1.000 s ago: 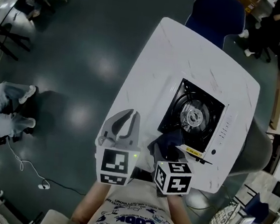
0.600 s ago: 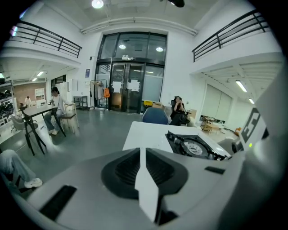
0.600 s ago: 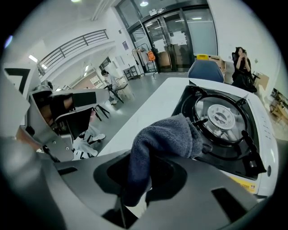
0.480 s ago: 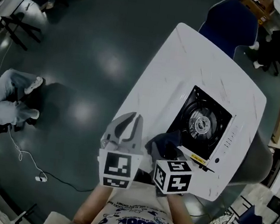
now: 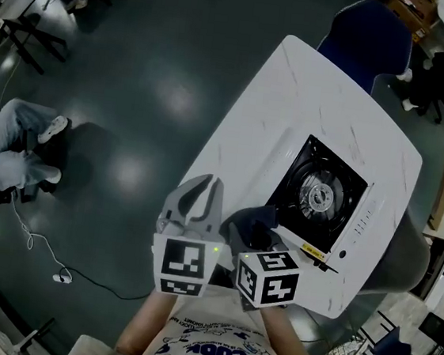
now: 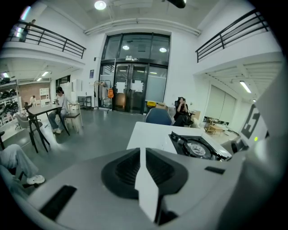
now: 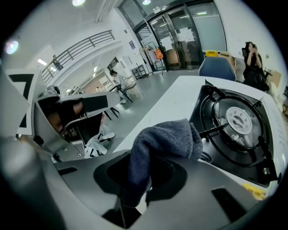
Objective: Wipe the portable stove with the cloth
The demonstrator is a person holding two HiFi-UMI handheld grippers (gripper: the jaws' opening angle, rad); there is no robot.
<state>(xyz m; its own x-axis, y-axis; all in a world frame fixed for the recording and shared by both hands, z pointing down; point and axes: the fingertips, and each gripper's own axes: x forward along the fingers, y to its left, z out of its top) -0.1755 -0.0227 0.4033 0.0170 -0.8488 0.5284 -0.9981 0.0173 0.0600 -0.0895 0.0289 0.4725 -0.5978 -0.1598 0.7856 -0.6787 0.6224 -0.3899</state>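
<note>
- Head view: The portable stove sits on the white table, right of the middle of the picture. The dark cloth hangs by the stove's lower left corner, so the stove lies up and to the right of it. The right gripper is the nearer one. The left gripper is further left, by the table's left edge.
- Left gripper view: The left gripper has its jaws pressed together with nothing in them. The stove shows at the middle right, well apart from it.
- Right gripper view: The right gripper has its jaws closed on the cloth, which bunches up above them. The stove fills the right side, just past the cloth. I cannot tell if they touch.
</note>
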